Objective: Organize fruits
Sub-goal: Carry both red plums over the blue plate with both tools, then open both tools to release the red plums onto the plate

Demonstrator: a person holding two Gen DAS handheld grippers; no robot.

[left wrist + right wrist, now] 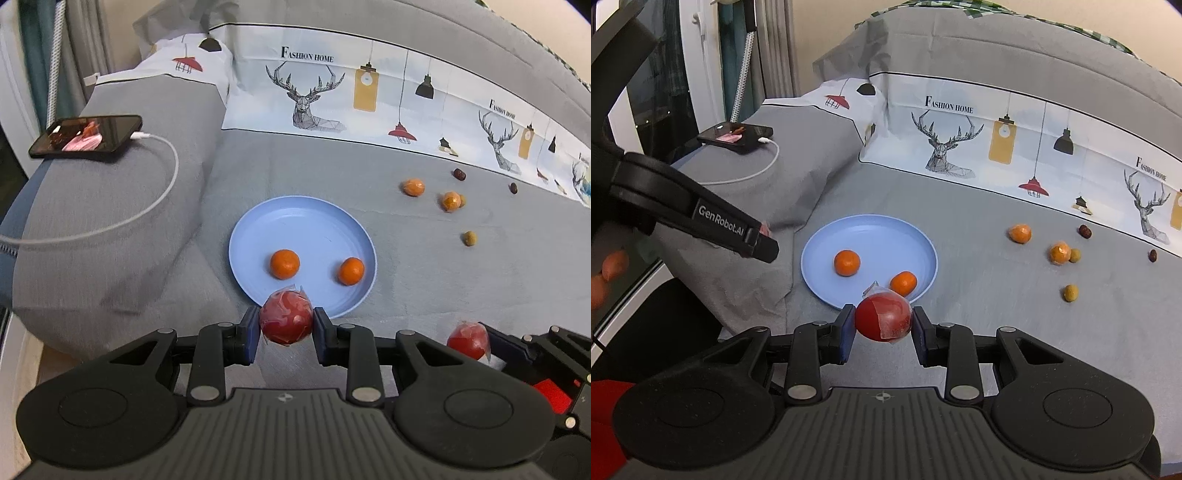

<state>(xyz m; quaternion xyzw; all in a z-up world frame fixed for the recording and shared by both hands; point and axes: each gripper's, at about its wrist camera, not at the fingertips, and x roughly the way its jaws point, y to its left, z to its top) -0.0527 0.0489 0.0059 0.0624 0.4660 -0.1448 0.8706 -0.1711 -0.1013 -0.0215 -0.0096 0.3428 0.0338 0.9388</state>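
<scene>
Right now both grippers hover at the near edge of a blue plate [314, 218] that sits on a grey bedspread [424, 266]. The left gripper [286, 325] has its fingers clamped on a red fruit in clear wrap [286, 319], held just over the plate's rim at about six o'clock. The right gripper [882, 325] likewise grasps a second wrapped red fruit [882, 317] between its blue pads, also at the plate's six o'clock edge as its own camera sees it; in the left view that same fruit shows low at the right.

Inside the plate lie two small oranges: one [284, 263] toward seven o'clock, the other [351, 271] toward five o'clock, apart from each other.

Off the plate, out toward two o'clock, loose fruit is scattered on the bedspread: two wrapped orange fruits [413, 187], the nearer one touching a small olive-green fruit [461, 200], another green one [470, 238] alone closer in, and two dark red dates [459, 173] farther back.

At ten o'clock a phone [86, 137] with its screen lit rests on a grey pillow [110, 229], a white charging cable [162, 195] plugged into it.
</scene>
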